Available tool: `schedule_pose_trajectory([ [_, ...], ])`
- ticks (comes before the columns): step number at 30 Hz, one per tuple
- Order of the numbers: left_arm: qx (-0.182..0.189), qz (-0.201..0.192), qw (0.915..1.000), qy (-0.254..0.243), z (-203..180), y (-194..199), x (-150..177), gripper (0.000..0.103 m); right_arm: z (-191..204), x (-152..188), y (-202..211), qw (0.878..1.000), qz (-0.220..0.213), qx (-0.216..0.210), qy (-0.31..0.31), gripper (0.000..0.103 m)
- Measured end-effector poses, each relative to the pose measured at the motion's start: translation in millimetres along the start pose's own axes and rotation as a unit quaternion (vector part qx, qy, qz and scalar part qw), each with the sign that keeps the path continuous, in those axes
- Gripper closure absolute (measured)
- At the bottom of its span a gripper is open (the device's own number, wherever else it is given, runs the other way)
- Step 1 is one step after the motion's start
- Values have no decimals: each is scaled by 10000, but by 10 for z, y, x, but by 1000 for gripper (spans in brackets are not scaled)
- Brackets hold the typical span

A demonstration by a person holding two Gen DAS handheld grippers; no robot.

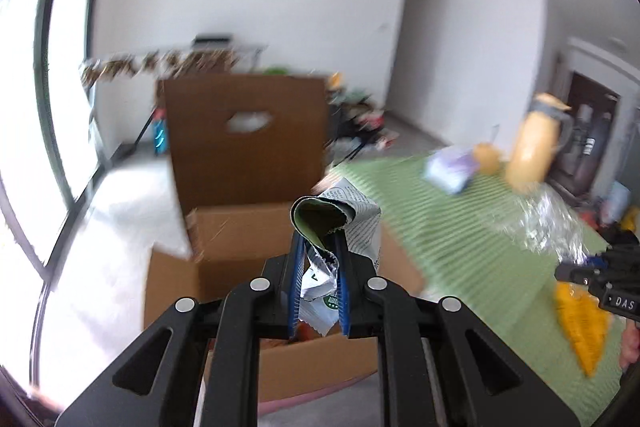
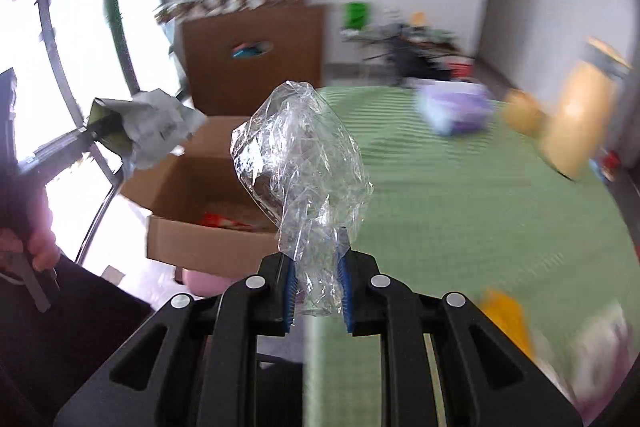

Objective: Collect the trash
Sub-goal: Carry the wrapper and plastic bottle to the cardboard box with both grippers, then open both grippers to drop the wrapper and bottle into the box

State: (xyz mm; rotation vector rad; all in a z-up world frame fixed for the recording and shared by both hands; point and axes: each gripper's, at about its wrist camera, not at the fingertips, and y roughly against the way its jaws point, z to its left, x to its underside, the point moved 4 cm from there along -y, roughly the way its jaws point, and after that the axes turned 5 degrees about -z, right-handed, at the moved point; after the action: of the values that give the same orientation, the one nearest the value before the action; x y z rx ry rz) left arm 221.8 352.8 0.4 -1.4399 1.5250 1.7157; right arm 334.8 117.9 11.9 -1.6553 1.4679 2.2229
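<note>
My left gripper (image 1: 320,247) is shut on a crumpled silver and green snack wrapper (image 1: 340,223), held above the open cardboard box (image 1: 236,239). The wrapper also shows in the right wrist view (image 2: 148,127), over the box's (image 2: 208,251) left side. My right gripper (image 2: 318,267) is shut on a crumpled clear plastic bag (image 2: 300,163), held over the green mat near the box's right edge. In the left wrist view the plastic bag (image 1: 552,223) and the right gripper (image 1: 576,267) show at the far right. Red and pale trash lies inside the box (image 2: 224,221).
On the green striped mat (image 2: 460,207) are a purple-white pack (image 2: 452,107), a small orange jar (image 2: 520,113), a tall orange bottle (image 2: 580,115) and a yellow wrapper (image 2: 504,319). The box's tall flap (image 1: 244,135) stands upright behind it. A pink object (image 2: 208,283) lies under the box edge.
</note>
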Motion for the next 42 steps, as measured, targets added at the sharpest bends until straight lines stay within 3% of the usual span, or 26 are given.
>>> schedule_pose_trajectory([
  [3, -56, 440, 9980, 450, 414, -293, 150, 91, 340, -263, -702, 9979, 403, -359, 362, 85],
  [8, -96, 955, 9932, 662, 741, -784, 312, 91, 717, -408, -1627, 9881, 1083, -656, 877, 83],
  [10, 25, 1124, 9914, 674, 767, -960, 377, 91, 811, -373, -1990, 9820, 1419, -546, 1121, 83],
  [15, -96, 1743, 9828, 609, 818, -1531, 556, 90, 845, -224, -2630, 9701, 1961, -335, 1392, 81],
  [17, -143, 1936, 9792, 592, 851, -1706, 639, 90, 838, -181, -2786, 9678, 2094, -354, 1349, 72],
  [20, -169, 2150, 9740, 700, 897, -1869, 702, 82, 829, -181, -2926, 9668, 2168, -336, 1309, 54],
  [21, -205, 2163, 9735, 713, 913, -1902, 710, 74, 838, -176, -2941, 9666, 2159, -340, 1341, 39],
  [23, -281, 2172, 9731, 714, 904, -1915, 712, 56, 828, -194, -2963, 9672, 2097, -280, 1408, 28],
  [24, -284, 2170, 9728, 758, 910, -1917, 700, 49, 820, -200, -2968, 9674, 2095, -290, 1395, 28],
  [28, -273, 2065, 9751, 759, 895, -1925, 619, 42, 760, -270, -2956, 9701, 2041, -291, 1282, 28],
  [31, -305, 1979, 9767, 772, 889, -1867, 540, 39, 720, -344, -2891, 9743, 1977, -508, 948, 24],
  [35, -378, 1795, 9807, 682, 862, -1708, 417, 33, 566, -502, -2806, 9806, 1831, -456, 525, 23],
  [38, -411, 1691, 9835, 492, 824, -1591, 347, 26, 521, -589, -2739, 9835, 1716, -445, 349, 16],
  [40, -456, 1616, 9851, 384, 802, -1517, 298, 22, 540, -636, -2610, 9881, 1462, -399, 255, 16],
  [42, -505, 1522, 9864, 371, 797, -1432, 245, 17, 471, -754, -2487, 9958, 874, -288, -24, 10],
])
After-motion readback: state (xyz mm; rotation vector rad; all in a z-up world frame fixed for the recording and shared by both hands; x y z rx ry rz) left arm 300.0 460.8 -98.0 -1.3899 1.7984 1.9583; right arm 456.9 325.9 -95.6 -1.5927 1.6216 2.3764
